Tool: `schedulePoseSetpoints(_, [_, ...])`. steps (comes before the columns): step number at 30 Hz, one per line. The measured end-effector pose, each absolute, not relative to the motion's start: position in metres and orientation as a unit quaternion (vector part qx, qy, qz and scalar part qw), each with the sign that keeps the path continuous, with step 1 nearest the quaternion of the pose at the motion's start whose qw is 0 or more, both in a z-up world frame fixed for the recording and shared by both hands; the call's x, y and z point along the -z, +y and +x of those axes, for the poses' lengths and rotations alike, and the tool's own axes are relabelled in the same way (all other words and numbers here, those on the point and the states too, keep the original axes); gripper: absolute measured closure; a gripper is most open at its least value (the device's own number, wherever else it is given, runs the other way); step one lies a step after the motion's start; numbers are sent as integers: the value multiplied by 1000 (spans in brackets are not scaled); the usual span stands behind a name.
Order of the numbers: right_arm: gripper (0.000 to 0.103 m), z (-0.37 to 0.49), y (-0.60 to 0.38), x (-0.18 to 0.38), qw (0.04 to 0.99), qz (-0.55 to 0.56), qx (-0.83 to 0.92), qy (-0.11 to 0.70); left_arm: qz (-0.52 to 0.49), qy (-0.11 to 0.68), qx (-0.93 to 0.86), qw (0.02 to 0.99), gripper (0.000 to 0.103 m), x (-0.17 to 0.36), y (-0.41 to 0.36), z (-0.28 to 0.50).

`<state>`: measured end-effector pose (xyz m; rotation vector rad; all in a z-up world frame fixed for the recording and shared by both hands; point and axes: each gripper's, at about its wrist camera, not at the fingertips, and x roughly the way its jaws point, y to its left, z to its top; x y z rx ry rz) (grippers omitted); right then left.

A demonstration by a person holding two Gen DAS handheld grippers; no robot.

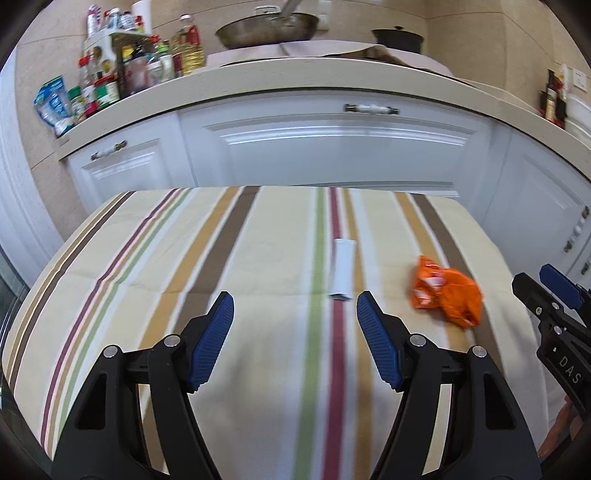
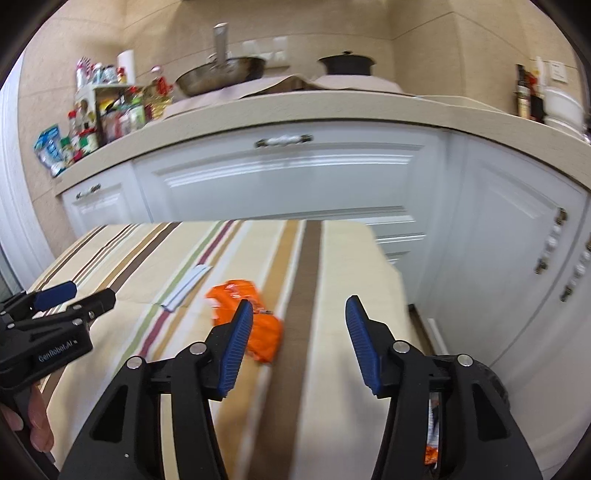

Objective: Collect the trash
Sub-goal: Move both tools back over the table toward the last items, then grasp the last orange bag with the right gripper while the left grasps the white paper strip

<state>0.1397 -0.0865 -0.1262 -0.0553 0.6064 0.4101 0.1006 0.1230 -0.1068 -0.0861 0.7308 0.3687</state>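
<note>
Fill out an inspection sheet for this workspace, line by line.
Surface: striped tablecloth covers the table, lying flat.
Job's things: crumpled orange wrapper and white paper strip lie apart on the cloth.
Clutter: nothing seen on the cloth.
Grippers: left gripper open, empty; right gripper open, empty, wrapper just beyond its left finger.
Cables: nothing seen.
Surroundings: white cabinets; counter with bottles, pan, black pot.

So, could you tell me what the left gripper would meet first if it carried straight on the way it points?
Probably the white paper strip, lying just ahead of the open left gripper, slightly right of its centre line; otherwise only the striped tablecloth. Depth is unclear.
</note>
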Motion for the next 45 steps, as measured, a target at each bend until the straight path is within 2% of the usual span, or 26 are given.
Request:
schedulePoseSetpoints(13, [33, 162, -35, 145, 914, -62, -211, 341, -70, 367, -210, 903, 35, 120, 172, 99])
schedulePoseSetpoints(19, [33, 173, -26, 155, 903, -77, -210, 368, -77, 375, -198, 902, 34, 126, 170, 107])
schedulePoseSetpoints(20, [35, 175, -26, 157, 900, -75, -210, 374, -76, 376, -194, 903, 34, 127, 168, 110])
schedulePoseSetpoints(21, [45, 176, -27, 158, 899, -73, -212, 376, -76, 377, -190, 903, 34, 127, 165, 112])
schedulePoseSetpoints(22, [50, 177, -28, 159, 897, -69, -215, 380, -75, 378, -186, 904, 34, 128, 163, 114])
schedulePoseSetpoints(26, [57, 177, -31, 159, 896, -66, -222, 379, -72, 381, -173, 906, 28, 130, 153, 122])
schedulePoseSetpoints(28, [72, 175, -35, 156, 899, -60, -223, 373, -70, 380, -165, 907, 28, 130, 145, 127])
schedulePoseSetpoints(41, [72, 170, -79, 144, 914, -25, -203, 350, -41, 398, -133, 907, 28, 148, 107, 173])
schedulePoseSetpoints(43, [72, 170, -85, 144, 915, -20, -199, 350, -44, 401, -134, 905, 31, 151, 107, 178])
schedulePoseSetpoints(45, [71, 171, -89, 145, 916, -16, -197, 351, -41, 406, -136, 903, 41, 155, 107, 182])
